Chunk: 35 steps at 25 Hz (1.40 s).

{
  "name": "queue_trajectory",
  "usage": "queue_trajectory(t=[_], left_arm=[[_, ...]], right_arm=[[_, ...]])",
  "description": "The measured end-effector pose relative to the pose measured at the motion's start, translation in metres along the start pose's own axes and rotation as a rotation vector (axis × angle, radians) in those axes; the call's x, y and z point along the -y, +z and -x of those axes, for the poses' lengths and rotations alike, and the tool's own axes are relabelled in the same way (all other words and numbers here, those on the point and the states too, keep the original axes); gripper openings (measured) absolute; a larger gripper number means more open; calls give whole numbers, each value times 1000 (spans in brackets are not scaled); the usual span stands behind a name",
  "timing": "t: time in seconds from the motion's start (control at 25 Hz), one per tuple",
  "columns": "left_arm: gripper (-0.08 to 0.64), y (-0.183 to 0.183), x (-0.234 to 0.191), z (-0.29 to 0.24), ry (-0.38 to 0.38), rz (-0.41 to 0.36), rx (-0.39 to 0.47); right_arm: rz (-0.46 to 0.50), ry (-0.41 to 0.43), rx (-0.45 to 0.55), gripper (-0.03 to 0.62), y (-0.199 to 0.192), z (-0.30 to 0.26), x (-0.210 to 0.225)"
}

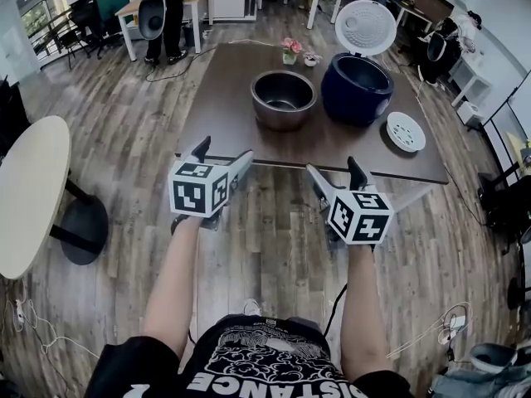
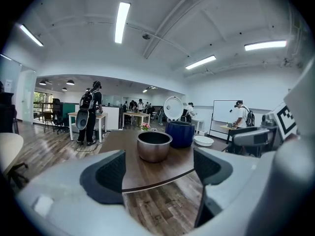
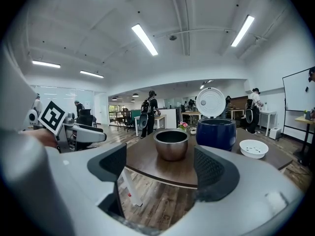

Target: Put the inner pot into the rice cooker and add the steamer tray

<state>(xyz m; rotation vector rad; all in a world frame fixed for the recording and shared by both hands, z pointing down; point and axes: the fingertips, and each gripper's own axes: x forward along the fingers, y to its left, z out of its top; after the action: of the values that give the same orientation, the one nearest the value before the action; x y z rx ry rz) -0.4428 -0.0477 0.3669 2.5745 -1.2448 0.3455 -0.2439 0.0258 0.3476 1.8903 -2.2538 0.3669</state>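
In my left gripper view the round steel inner pot [image 2: 154,146] covers the lower left of the dark blue rice cooker [image 2: 181,134] behind it. From the head view, the pink flowers [image 1: 290,46] at the bench's [image 1: 224,123] far edge are too small for me to tell what holds them.

- My left claw [image 1: 224,152] has its jaws spread wide, with nothing between the dark pads [image 2: 110,173].
- My right claw [image 1: 333,168] is spread just as wide and is also empty.
- Both claws point forward and slightly down, side by side and apart from each other.
- My left forearm [image 1: 174,280] and right forearm [image 1: 363,305] reach straight out, roughly parallel.
- A marker cube [image 1: 199,191] sits on top of each claw.
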Motion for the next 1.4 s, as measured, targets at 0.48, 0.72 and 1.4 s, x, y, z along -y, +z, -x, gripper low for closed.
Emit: queue_trajectory(t=[0.48, 0.72, 1.4], left_arm=[[434, 4, -9, -24, -21, -4, -4], [434, 8, -14, -50, -5, -12, 0], [434, 48, -49, -171, 89, 1, -37]], right_arm=[[-16, -12, 2, 416, 1, -26, 8], [-29, 8, 13, 416, 2, -50, 26], [-58, 104, -15, 416, 34, -178, 104]])
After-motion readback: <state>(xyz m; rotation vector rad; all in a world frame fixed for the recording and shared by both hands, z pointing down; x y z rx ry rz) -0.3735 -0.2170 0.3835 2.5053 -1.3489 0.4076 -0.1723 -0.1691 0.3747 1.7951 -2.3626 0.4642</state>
